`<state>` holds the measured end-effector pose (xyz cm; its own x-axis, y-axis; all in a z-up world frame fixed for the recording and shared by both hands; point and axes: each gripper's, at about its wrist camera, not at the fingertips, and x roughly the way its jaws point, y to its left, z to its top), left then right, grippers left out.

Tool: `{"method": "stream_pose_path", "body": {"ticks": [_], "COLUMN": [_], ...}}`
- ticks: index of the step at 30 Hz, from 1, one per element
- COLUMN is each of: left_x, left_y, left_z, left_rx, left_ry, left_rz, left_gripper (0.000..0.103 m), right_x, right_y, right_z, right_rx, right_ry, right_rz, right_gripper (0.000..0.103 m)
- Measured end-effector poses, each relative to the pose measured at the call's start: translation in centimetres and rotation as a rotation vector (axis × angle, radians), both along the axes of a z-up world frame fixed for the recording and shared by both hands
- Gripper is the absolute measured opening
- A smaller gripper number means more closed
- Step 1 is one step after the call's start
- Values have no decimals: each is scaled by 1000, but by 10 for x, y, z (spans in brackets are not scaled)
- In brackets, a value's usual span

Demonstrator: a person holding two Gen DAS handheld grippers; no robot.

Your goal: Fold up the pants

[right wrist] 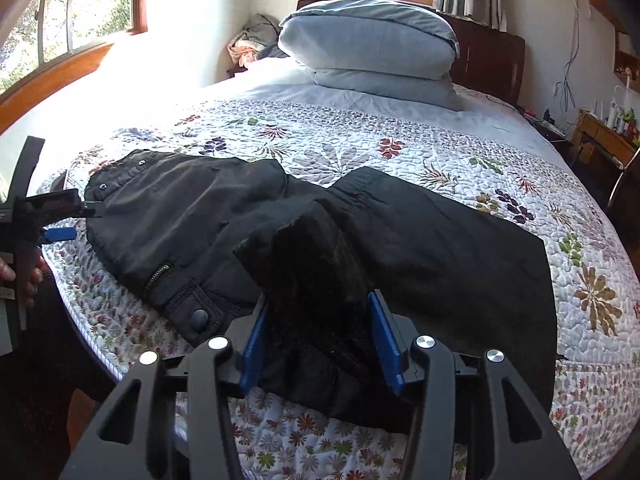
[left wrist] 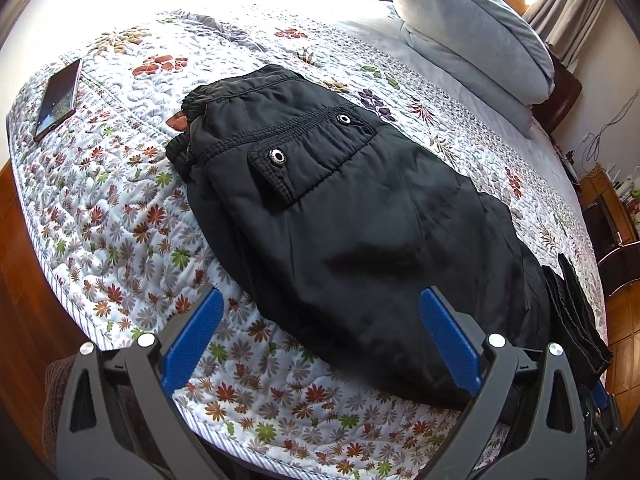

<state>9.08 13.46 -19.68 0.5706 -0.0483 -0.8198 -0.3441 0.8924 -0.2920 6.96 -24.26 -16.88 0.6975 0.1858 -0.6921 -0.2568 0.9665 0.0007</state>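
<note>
Black padded pants (left wrist: 340, 216) lie on the floral quilt, waistband at the far left, a back pocket flap with two metal snaps on top. My left gripper (left wrist: 320, 312) is open and empty, hovering just above the near part of the pants. In the right wrist view the pants (right wrist: 440, 240) stretch across the bed with the legs to the right. My right gripper (right wrist: 320, 320) is closed on a raised black fold of the pants (right wrist: 308, 264), lifted off the bed between the blue pads. The left gripper also shows there (right wrist: 60, 216) at the left edge.
A phone (left wrist: 58, 98) lies on the quilt's (left wrist: 120, 216) far left corner. Folded grey bedding (right wrist: 372, 48) is stacked at the headboard. The bed's edge runs just in front of both grippers. A wooden side table (right wrist: 604, 136) with clutter stands at right.
</note>
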Motion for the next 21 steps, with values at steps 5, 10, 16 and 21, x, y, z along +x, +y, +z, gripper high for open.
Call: {"method": "stream_pose_path", "body": {"ticks": [5, 10, 16, 21], "left_x": [-2, -3, -4, -4], "left_y": [1, 1, 3, 2], "left_z": [1, -1, -1, -2], "left_rx": [6, -2, -4, -5], "left_ry": [-7, -2, 0, 7], "left_rz": [1, 1, 8, 8], "left_gripper": [98, 98, 98, 98], "right_x": [-11, -3, 9, 16], "right_y": [16, 26, 32, 30], "right_z": [6, -3, -12, -13], "right_rx": [-100, -101, -115, -120], "right_ry": [-74, -42, 8, 29], "right_rz": [45, 89, 93, 81], "right_gripper": [70, 70, 50, 40]}}
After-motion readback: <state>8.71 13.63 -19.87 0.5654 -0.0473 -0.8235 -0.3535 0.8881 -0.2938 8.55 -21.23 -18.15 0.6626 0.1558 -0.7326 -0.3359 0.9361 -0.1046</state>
